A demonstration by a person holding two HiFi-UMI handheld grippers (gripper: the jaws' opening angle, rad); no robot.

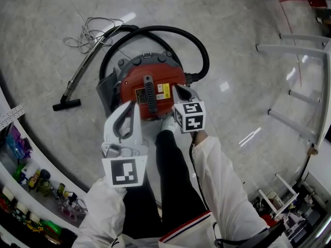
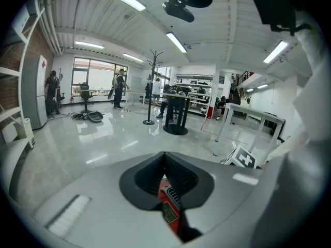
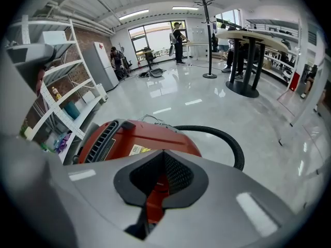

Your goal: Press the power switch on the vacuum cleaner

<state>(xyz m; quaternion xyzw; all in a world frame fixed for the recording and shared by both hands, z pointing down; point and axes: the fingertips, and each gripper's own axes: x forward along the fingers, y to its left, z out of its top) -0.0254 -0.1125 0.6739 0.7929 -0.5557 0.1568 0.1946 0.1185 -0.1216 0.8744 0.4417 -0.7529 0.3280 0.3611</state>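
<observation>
Vacuum cleaner (image 1: 155, 81) partly under right tool (image 1: 179, 91)

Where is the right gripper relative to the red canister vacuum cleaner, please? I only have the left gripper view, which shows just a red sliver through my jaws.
Observer: In the head view, the right gripper hangs over the right edge of the red canister vacuum cleaner, beside the hose socket.
Operator: Thank you. Are its jaws open?
Observer: No. The right gripper view shows them together, with nothing held.
Operator: And where does the hose run?
Observer: The black ribbed hose arcs behind the body to a metal wand lying on the pale tiled floor at the left.
</observation>
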